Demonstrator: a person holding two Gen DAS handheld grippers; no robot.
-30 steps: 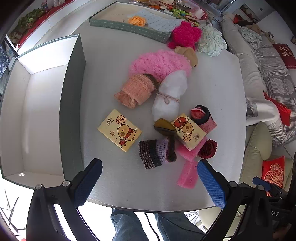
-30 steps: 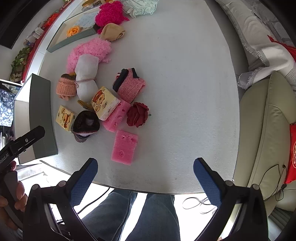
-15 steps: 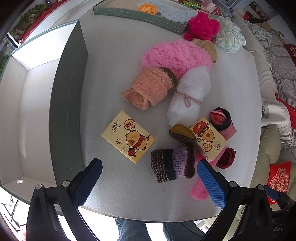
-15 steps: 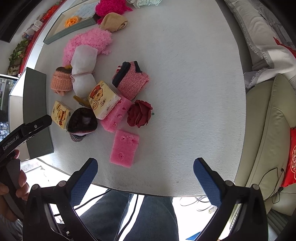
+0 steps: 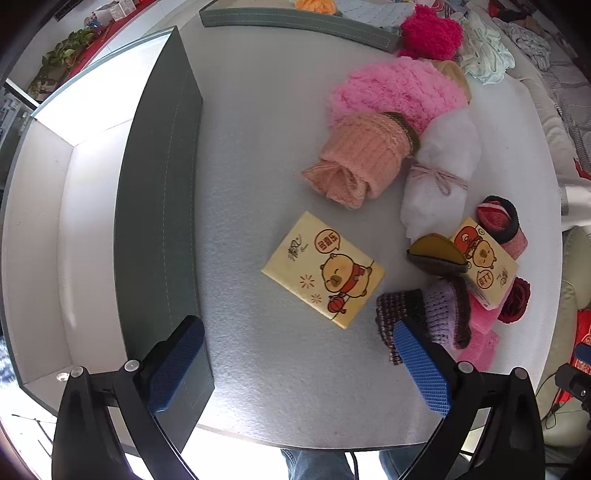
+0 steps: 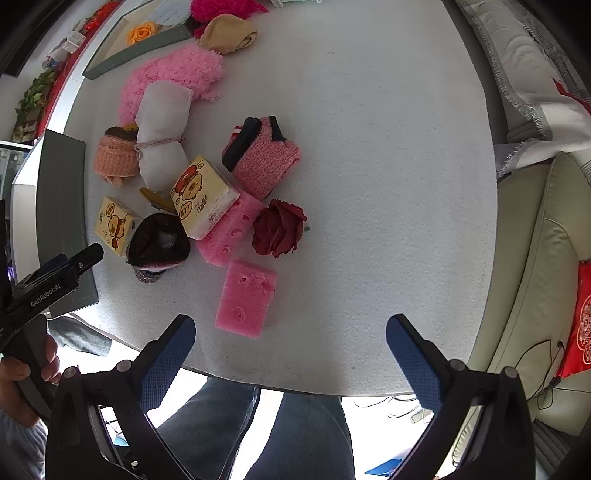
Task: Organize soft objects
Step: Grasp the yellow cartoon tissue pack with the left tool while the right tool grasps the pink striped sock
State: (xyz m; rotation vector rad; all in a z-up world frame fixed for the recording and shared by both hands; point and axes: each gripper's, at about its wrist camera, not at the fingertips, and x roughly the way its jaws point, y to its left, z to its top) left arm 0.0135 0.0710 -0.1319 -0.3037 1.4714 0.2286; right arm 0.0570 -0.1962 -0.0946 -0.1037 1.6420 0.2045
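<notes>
Left gripper [image 5: 295, 365] gapes wide, empty; tissue pack [image 5: 323, 269] at 12 o'clock looks light, squashy — pinch its long edges.

Round table [image 6: 369, 147], pale grey felt-like top, fills most of both views. Cream leather sofa [image 6: 524, 258] just beside table on the right; red cushion [image 6: 580, 325] w/ white pattern on seat, grey-white fringed blanket [image 6: 535, 107] draped further back. Cable [image 6: 543, 376] trailing over sofa front. Far left: green potted plant [image 5: 62, 55] along a red ledge [image 5: 118, 22]. Bright daylight, floor below table edge blown out.
</notes>
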